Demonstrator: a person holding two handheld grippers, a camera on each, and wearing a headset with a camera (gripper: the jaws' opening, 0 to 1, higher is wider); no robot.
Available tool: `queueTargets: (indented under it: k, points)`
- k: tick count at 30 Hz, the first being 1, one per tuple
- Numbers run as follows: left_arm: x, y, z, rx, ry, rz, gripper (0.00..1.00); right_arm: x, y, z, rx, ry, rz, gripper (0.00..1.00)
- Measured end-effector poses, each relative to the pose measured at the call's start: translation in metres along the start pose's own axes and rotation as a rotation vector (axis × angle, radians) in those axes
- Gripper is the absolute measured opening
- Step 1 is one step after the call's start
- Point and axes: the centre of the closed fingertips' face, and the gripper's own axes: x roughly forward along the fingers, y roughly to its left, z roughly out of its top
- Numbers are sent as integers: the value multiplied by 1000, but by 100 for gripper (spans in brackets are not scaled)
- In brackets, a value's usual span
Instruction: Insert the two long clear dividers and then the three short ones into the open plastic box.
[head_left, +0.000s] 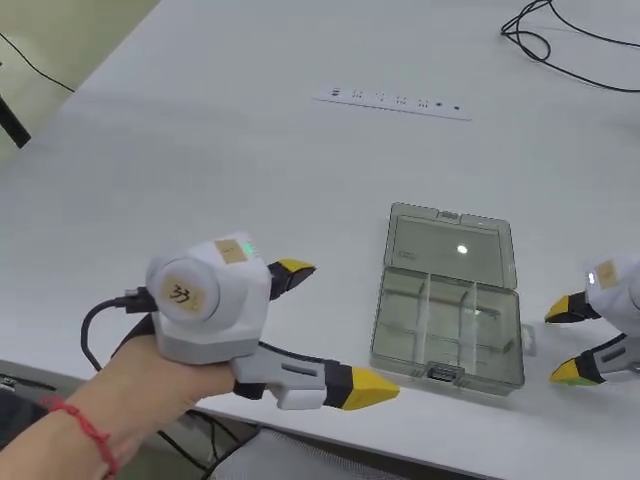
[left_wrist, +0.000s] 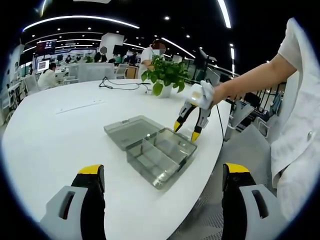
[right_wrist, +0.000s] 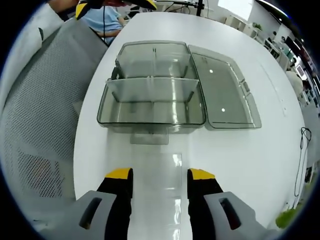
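The clear plastic box lies open near the table's front edge, its lid folded flat behind it. Clear dividers stand inside the box and split it into compartments. A small clear piece lies on the table against the box wall that faces my right gripper. Left of the box, my left gripper is open and wide, with nothing between its jaws. My right gripper is open just right of the box, aimed at it; it also shows beyond the box.
A white power strip lies at the back of the white table. Black cables coil at the far right. A potted plant stands at the table's far end. A grey mesh chair is beside the table edge.
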Motion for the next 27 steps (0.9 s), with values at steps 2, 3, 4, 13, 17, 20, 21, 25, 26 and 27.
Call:
queueTargets:
  k: [2,3,4,13,17,20,21,25,26,27]
  points:
    - [0,0,0,0,0,0,100,1,1,0,-8,7,3,44]
    - [0,0,0,-1,0,-1,100,2,1,0,-11,13,5,44]
    - [0,0,0,-2,0,-1,100,2,2,0,-16,16,5,43]
    - [0,0,1,-3,-4,-2,100,1,4,0,-41,36,0,38]
    - [1,0,1,-1,-4,-5,100,1,4,0,-40,37,-2,34]
    - [1,-1,1,0,-3,-7,100,1,4,0,-38,37,-5,33]
    - [1,-1,1,1,-3,-8,100,1,4,0,-36,37,-8,33]
    - [0,-2,2,3,-6,-8,100,1,3,-1,-33,34,-18,33]
    - [0,-2,2,4,-6,-9,100,1,3,-1,-31,34,-21,33]
    - [0,-3,2,4,-6,-9,100,0,3,-1,-29,34,-25,33]
